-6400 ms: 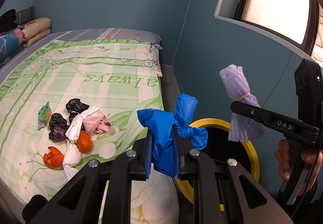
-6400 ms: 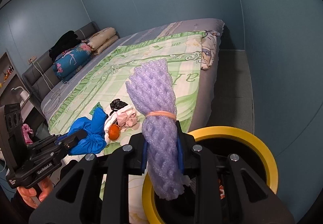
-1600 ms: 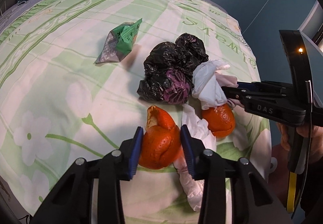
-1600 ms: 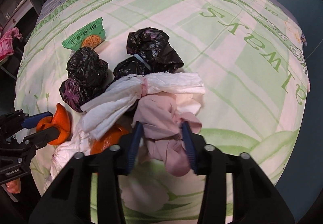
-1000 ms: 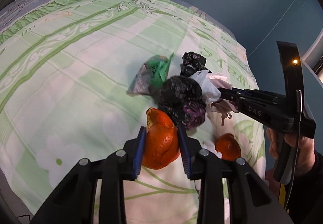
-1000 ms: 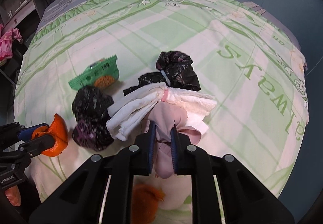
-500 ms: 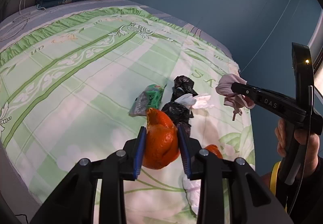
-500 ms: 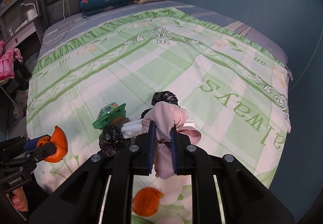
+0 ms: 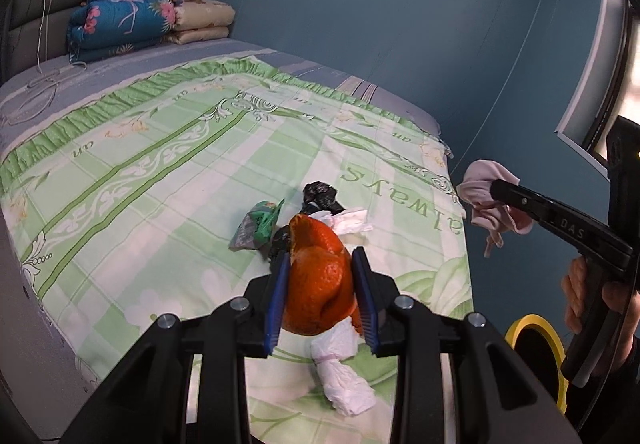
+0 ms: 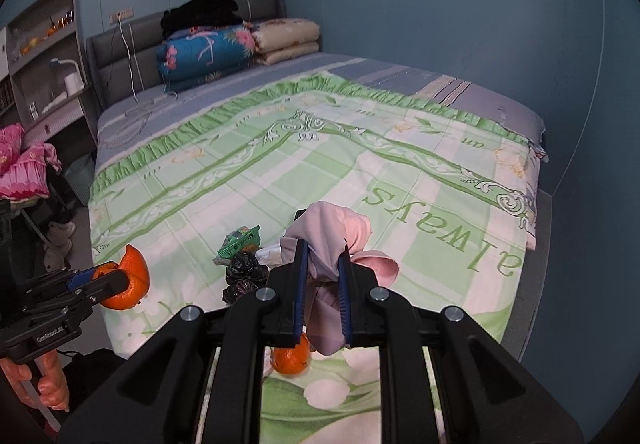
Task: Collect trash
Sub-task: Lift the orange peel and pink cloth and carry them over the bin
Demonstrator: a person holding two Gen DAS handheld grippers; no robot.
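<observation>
Clamping an orange peel (image 9: 318,284) above the bed (image 9: 168,180), the left hand-held gripper (image 9: 320,298) hangs beside the right hand-held gripper (image 10: 323,294), clenched on a pink rag (image 10: 326,234); remaining trash (image 9: 260,228) lies on the bed.

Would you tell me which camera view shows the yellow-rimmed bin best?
The left wrist view: the yellow-rimmed bin shows at lower right, beside the bed, partly hidden behind the right gripper's handle. The right wrist view does not show it at all.

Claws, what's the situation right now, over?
Left claw shut on orange peel. Right claw shut on pink bag. More trash on bed. Yellow-rimmed bin nearby, nothing blocking.
</observation>
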